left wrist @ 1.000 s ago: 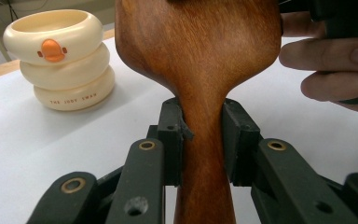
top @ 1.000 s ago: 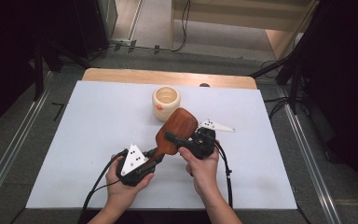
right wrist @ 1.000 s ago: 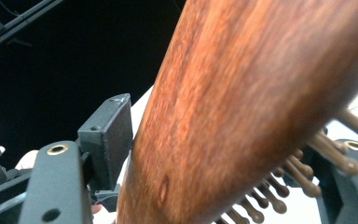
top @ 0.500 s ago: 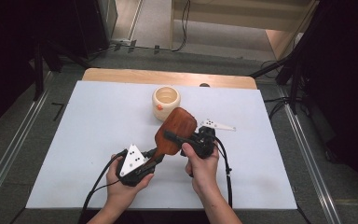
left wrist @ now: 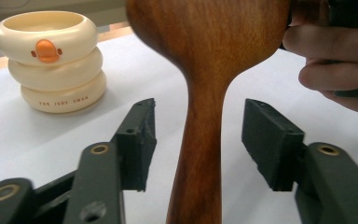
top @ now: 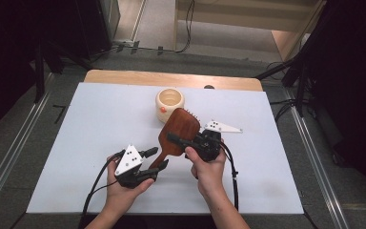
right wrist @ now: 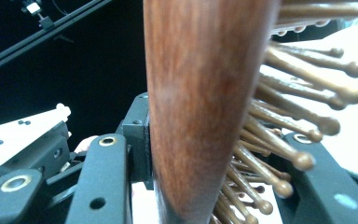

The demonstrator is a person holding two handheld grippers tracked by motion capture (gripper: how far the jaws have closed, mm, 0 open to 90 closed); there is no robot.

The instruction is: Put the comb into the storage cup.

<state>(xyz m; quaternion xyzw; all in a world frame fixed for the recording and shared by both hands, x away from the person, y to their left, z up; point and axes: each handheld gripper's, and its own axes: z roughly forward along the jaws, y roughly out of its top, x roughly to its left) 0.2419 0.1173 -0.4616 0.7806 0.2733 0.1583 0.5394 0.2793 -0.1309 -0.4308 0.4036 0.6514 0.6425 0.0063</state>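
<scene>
From the high view, I am watching the brush lying tilted on the table just in front of the cup. My right gripper is clamping its head; my left gripper is sitting at its handle.

In the left gripper view, I am seeing the jaws standing open, the brush handle running between them, touching neither. The cup is standing behind, to the left.

In the right gripper view, the jaws are gripping the brush head, its bristles pointing right.
</scene>
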